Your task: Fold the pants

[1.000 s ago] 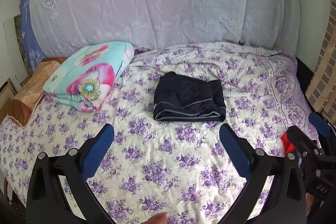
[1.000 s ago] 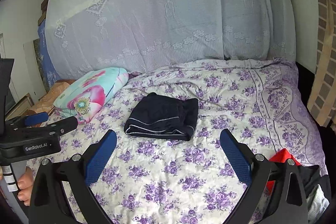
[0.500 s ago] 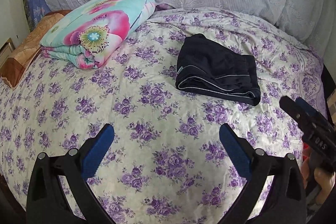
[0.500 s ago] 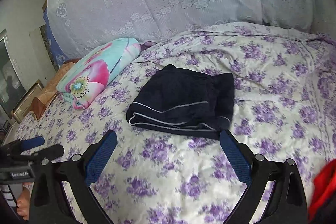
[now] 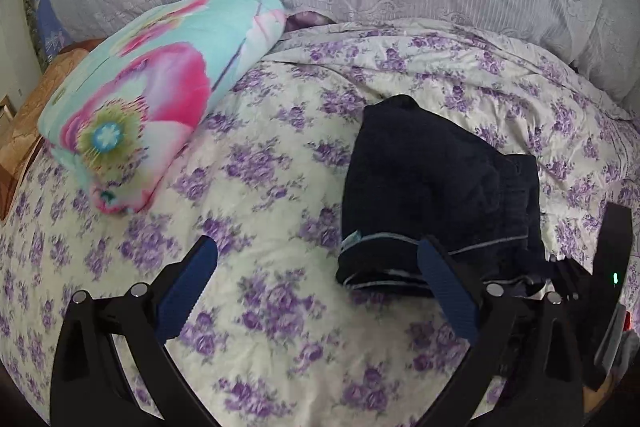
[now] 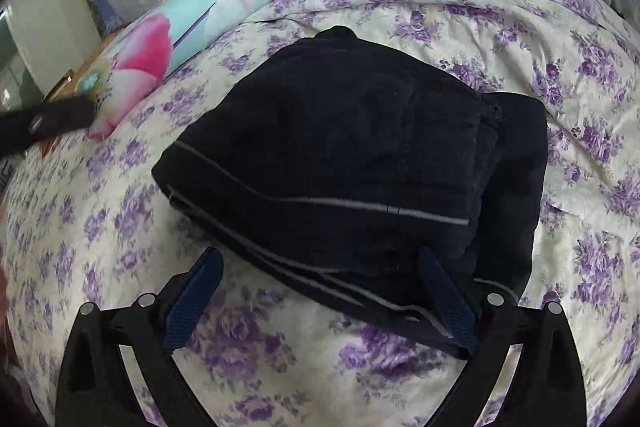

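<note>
You had brought both tools in close over the last second: the dark pants (image 6: 344, 167), which a moment earlier sat small in the middle of the floral bedspread (image 5: 280, 327), filled most of the right wrist view. They lay as a compact bundle with a pale stripe running along the near edge, several layers stacked one on another, near the rolled flowered quilt (image 5: 148, 95) but apart from it.

Your right gripper (image 6: 320, 291) was spread wide, holding nothing, its right finger (image 6: 448, 299) just over the near right corner of the bundle and its left finger over bare bedspread. Your left gripper (image 5: 320, 291) was likewise spread and empty, its right finger (image 5: 444, 283) at the bundle's near left edge. Whether either pad actually touched cloth, I could not tell (the fisheye blur hid it).

From that, I judged you were reaching for the near edge, one tool per corner. Since the pants already looked folded down to a small stack, little seemed left: perhaps one last fold or a tidying. The layers looked loose, so a shallow pinch risked catching only the top one.
</note>
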Motion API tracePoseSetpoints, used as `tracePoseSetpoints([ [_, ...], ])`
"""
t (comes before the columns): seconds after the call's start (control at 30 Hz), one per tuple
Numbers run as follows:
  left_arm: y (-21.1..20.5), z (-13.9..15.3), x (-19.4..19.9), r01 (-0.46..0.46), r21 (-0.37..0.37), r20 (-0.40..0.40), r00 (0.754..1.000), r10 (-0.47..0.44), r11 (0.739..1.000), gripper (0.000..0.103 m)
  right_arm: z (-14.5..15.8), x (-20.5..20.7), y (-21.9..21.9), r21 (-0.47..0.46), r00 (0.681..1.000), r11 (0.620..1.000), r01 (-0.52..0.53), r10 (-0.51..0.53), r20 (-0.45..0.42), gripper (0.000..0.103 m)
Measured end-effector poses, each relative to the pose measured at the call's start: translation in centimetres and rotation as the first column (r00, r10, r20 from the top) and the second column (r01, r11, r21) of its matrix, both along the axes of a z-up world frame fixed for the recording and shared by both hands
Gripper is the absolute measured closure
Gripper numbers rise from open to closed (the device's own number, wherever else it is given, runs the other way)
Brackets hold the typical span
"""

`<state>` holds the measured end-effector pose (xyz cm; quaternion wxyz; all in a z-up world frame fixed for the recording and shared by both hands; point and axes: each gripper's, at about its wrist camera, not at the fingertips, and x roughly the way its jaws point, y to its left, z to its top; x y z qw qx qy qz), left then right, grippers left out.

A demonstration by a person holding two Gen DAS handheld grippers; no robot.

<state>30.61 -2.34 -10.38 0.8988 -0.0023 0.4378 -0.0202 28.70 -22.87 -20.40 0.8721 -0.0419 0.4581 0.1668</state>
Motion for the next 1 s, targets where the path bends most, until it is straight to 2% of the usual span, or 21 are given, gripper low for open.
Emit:
tracePoseSetpoints([
  [0.07,-1.8,-1.2,2.0,0.024,0.040,0.007,1.000,-0.025,0.999,0.005,-1.3,-0.9,-0.1,-0.033,0.995,0.998,-0.056,0.053,-0.082,0.006],
  [0.13,-2.8,-3.1,3.8,0.027,0.077,-0.018,1.000,-0.026,0.997,0.005,-0.2,-1.9,-0.7,-0.049,0.996,0.995,-0.085,0.085,-0.014,0.010],
  [0.23,-2.9,-6.7,5.4,0.012,0.112,-0.080,0.997,-0.003,0.994,0.004,3.1,-1.2,-2.6,0.030,0.996,0.998,-0.048,0.045,0.076,0.010],
  [0.3,-2.5,-8.3,5.2,0.014,0.092,-0.082,0.997,-0.006,0.996,0.004,5.0,0.6,-3.6,0.050,0.991,0.999,0.018,-0.025,0.128,0.008],
  [0.37,-1.9,-9.0,4.5,0.010,0.059,-0.062,0.998,-0.006,0.998,0.004,5.9,3.7,-4.0,0.057,0.988,0.995,0.078,-0.085,0.132,0.008],
  [0.47,-1.1,-10.0,3.9,-0.016,-0.004,-0.070,0.997,0.015,1.000,0.004,5.9,8.7,-3.2,0.031,0.981,0.989,0.148,-0.150,0.125,0.008],
  [0.53,-0.8,-10.4,3.6,-0.036,-0.043,-0.075,0.997,0.032,0.998,0.004,5.4,11.7,-2.3,0.019,0.983,0.988,0.155,-0.156,0.096,0.008],
  [0.63,-1.1,-10.7,2.9,-0.044,-0.036,-0.042,0.998,0.042,0.998,0.004,3.4,15.2,0.3,-0.077,0.993,0.990,0.115,-0.115,0.009,0.010],
  [0.67,-1.2,-10.7,2.8,-0.046,-0.032,-0.034,0.998,0.045,0.998,0.004,2.4,16.0,1.1,-0.137,0.994,0.984,0.112,-0.114,-0.004,0.010],
  [0.73,-1.2,-10.7,2.5,-0.056,-0.038,-0.028,0.998,0.055,0.998,0.004,1.0,17.3,1.9,-0.190,0.991,0.974,0.123,-0.130,-0.026,0.009],
  [0.87,-1.2,-10.7,2.6,-0.073,-0.058,-0.032,0.997,0.072,0.996,0.004,0.1,19.8,0.9,-0.139,0.971,0.965,0.221,-0.231,-0.060,0.009],
  [1.0,-1.2,-10.6,2.5,-0.075,-0.053,-0.018,0.997,0.074,0.996,0.004,2.5,17.1,0.8,-0.089,0.974,0.970,0.226,-0.222,0.048,0.010],
])
